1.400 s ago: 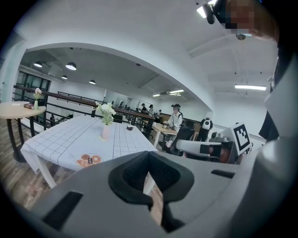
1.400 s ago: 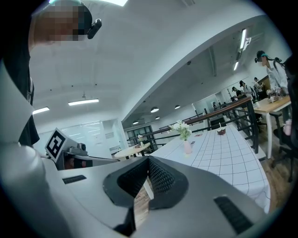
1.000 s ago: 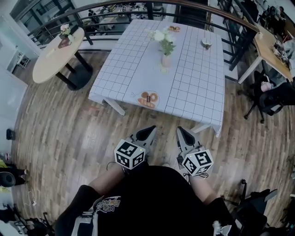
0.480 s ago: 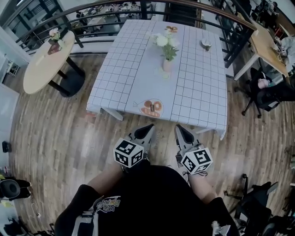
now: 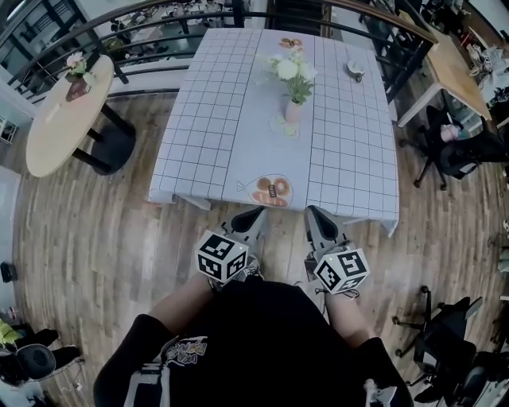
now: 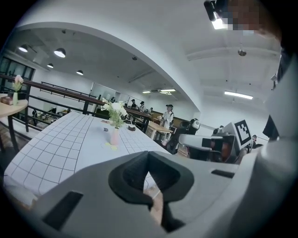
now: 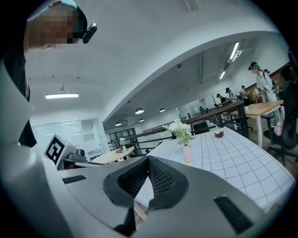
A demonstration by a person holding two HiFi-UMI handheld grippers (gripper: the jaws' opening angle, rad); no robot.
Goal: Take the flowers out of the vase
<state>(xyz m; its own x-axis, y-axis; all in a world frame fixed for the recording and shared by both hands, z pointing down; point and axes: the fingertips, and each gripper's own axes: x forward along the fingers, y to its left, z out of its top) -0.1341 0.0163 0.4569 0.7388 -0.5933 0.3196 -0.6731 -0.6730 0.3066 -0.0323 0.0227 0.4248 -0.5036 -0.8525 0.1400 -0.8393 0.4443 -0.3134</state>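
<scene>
A small pink vase (image 5: 293, 110) with white flowers (image 5: 291, 68) and green leaves stands upright near the middle of the checked table (image 5: 215, 103). The vase (image 6: 114, 136) and flowers (image 6: 114, 109) show far ahead in the left gripper view, and the vase (image 7: 187, 153) with its flowers (image 7: 179, 128) in the right gripper view. My left gripper (image 5: 253, 213) and right gripper (image 5: 312, 212) are both shut and empty, side by side just off the table's near edge, well short of the vase.
A plate of food (image 5: 270, 191) lies at the table's near edge, just ahead of the grippers. A small cup (image 5: 355, 71) and another plate (image 5: 290, 43) sit at the far side. A round wooden table (image 5: 60, 115) stands left, chairs (image 5: 457, 155) right, a railing (image 5: 159, 12) behind.
Both grippers have moved forward over the wooden floor up to the table's near edge. The table and vase now appear closer. The jaws have stayed shut.
</scene>
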